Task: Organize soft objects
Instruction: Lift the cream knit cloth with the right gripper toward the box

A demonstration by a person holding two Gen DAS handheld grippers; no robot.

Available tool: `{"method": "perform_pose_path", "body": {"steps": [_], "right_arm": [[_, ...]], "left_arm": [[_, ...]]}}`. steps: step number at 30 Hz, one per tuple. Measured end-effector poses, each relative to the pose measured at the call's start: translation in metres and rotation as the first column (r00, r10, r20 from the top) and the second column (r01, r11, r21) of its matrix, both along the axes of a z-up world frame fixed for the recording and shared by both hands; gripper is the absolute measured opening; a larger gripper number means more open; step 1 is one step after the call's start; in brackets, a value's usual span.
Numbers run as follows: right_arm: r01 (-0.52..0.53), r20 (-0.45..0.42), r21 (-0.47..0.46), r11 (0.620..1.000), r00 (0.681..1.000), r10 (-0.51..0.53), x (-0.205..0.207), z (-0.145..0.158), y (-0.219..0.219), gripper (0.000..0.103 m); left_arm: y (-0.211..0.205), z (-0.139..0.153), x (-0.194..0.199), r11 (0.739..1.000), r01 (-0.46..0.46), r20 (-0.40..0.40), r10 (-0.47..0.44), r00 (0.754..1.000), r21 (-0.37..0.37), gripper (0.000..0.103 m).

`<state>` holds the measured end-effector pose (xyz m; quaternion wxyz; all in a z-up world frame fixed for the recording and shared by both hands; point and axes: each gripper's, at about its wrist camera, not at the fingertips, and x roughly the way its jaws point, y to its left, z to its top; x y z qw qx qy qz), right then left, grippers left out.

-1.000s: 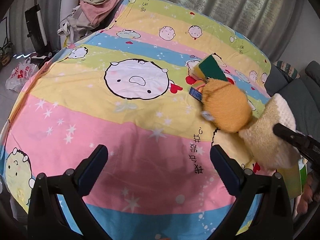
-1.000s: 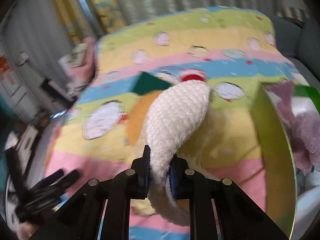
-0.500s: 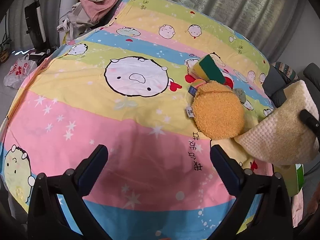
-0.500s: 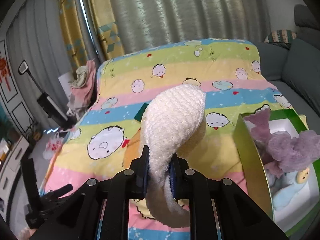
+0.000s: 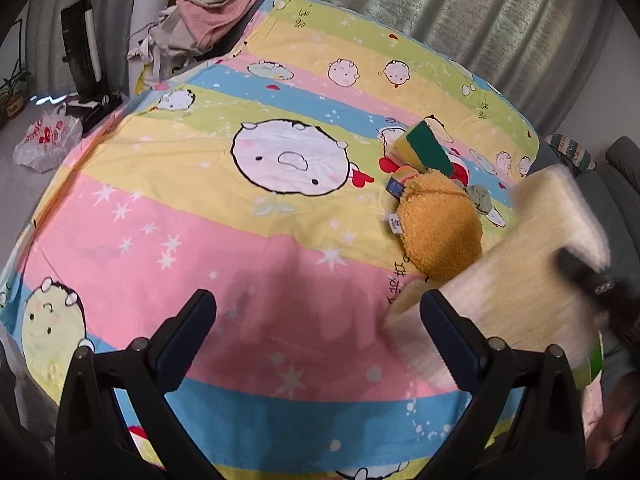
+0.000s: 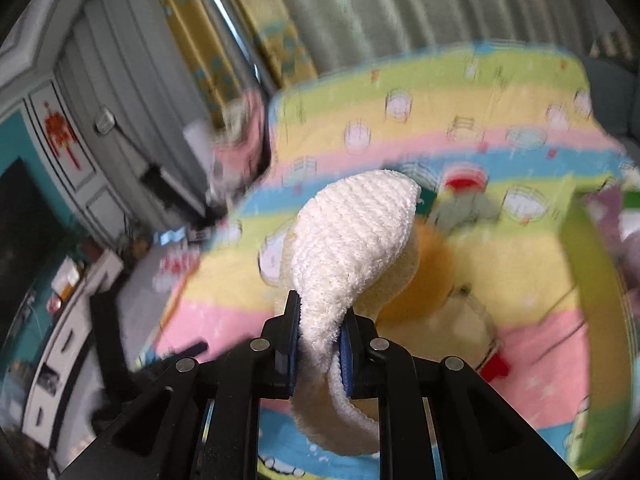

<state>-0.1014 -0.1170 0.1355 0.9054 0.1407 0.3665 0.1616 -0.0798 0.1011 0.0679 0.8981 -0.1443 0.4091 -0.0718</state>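
My right gripper [image 6: 319, 340] is shut on a cream waffle-textured cloth [image 6: 352, 240], which stands up from its pads and droops below them. In the left wrist view the same cream cloth [image 5: 520, 280] hangs blurred at the right over the striped cartoon bedsheet [image 5: 200, 240], with a dark finger of the right gripper [image 5: 580, 272] on it. A round orange plush [image 5: 440, 232] lies on the sheet beside a green-and-yellow sponge [image 5: 424, 152]. My left gripper [image 5: 318, 312] is open over the pink stripe with nothing between its fingers.
A green-walled box [image 6: 588, 260] with a purple plush [image 6: 616, 216] inside sits at the bed's right. A pile of clothes [image 5: 216, 4] lies beyond the far left corner. A plastic bag [image 5: 44, 140] and a black appliance [image 5: 84, 56] are on the floor at left. A grey sofa [image 5: 616, 184] is at right.
The right gripper has swung left with the cream cloth, now blurred and closer to my left gripper's right finger. The green box has slid to the right wrist view's edge. The left gripper stays put.
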Motion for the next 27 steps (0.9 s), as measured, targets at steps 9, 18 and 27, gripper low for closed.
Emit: {"method": "perform_pose_path", "body": {"steps": [9, 18, 27], "right_arm": [[-0.087, -0.314, -0.030, 0.996, 0.947, 0.073, 0.029, -0.072, 0.009, 0.018], [0.004, -0.190, -0.085, 0.996, 0.982, -0.020, 0.012, -0.031, -0.031, 0.072], [-0.056, -0.350, 0.061, 0.997, 0.934, 0.074, 0.044, -0.081, -0.030, 0.074]], "left_arm": [[-0.016, -0.009, -0.010, 0.990, 0.117, -0.063, -0.122, 0.991, -0.079, 0.101], [-0.052, -0.017, -0.025, 0.961, 0.240, -0.106, -0.255, 0.961, -0.135, 0.101], [-0.089, -0.030, -0.016, 0.951, 0.281, -0.116, -0.296, 0.948, -0.128, 0.075]]}}
